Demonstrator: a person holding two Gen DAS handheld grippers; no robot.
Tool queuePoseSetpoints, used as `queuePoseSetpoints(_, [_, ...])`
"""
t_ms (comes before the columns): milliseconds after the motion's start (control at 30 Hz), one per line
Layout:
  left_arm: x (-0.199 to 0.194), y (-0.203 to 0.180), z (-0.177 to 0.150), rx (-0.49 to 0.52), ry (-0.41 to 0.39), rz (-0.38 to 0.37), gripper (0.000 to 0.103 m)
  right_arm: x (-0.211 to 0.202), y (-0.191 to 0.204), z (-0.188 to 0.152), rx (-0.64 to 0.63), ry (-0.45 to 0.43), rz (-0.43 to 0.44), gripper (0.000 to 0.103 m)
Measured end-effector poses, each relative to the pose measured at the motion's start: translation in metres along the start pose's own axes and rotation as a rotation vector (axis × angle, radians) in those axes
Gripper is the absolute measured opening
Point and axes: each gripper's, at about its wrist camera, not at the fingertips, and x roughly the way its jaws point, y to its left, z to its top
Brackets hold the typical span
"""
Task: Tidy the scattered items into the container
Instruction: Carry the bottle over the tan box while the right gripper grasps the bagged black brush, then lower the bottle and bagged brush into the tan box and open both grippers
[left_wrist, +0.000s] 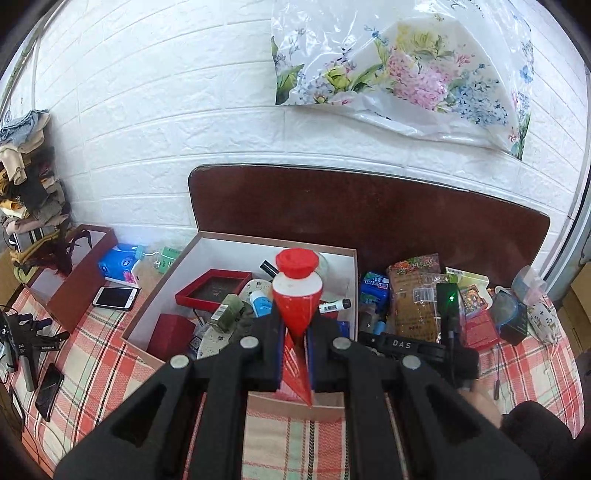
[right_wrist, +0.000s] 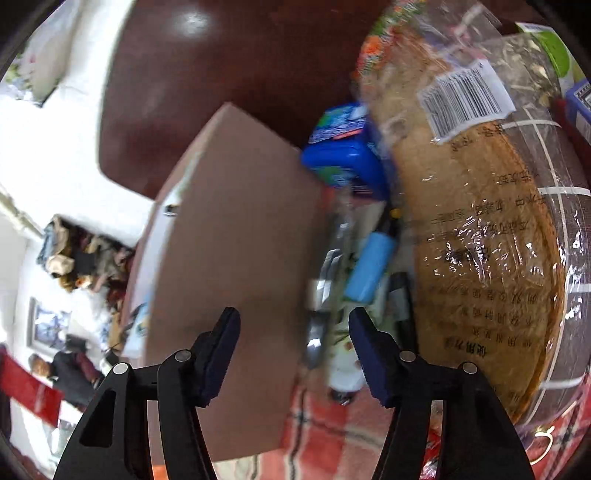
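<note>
Two grippers are seen: the left gripper (left_wrist: 295, 354) is pinched on a red cone-shaped tube (left_wrist: 297, 295) (cap up) at frame centre, above the open box (left_wrist: 236, 243). The right gripper (right_wrist: 295, 350) is spread, nothing gripped, beside the box wall, near a blue lighter (right_wrist: 371, 266).

Box (left_wrist: 177, 273), phone (left_wrist: 114, 297) on plaid bedcover (left_wrist: 280, 443)
</note>
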Motion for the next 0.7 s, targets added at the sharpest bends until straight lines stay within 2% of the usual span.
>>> queuePoseSetpoints(233, [0.001, 0.001, -0.001, -0.003, 0.001, -0.012, 0.009, 0.007, 0.002, 0.005, -0.004, 0.014, -0.008, 0.058])
queuePoseSetpoints(367, [0.004, 0.001, -0.003, 0.000, 0.008, -0.013, 0.009, 0.011, 0.010, 0.008, -0.066, -0.006, -0.075, 0.058])
queuePoseSetpoints(433, [0.006, 0.000, -0.003, 0.001, 0.013, -0.014, 0.009, 0.017, 0.009, 0.014, -0.055, 0.007, -0.090, 0.051])
queuePoseSetpoints(600, [0.010, -0.002, -0.004, 0.003, 0.018, -0.014, 0.009, 0.034, -0.002, 0.028, 0.017, 0.033, -0.072, 0.026])
queuePoseSetpoints(700, [0.010, -0.002, -0.004, 0.003, 0.021, -0.009, 0.009, 0.044, -0.006, 0.033, 0.046, 0.046, -0.088, 0.023])
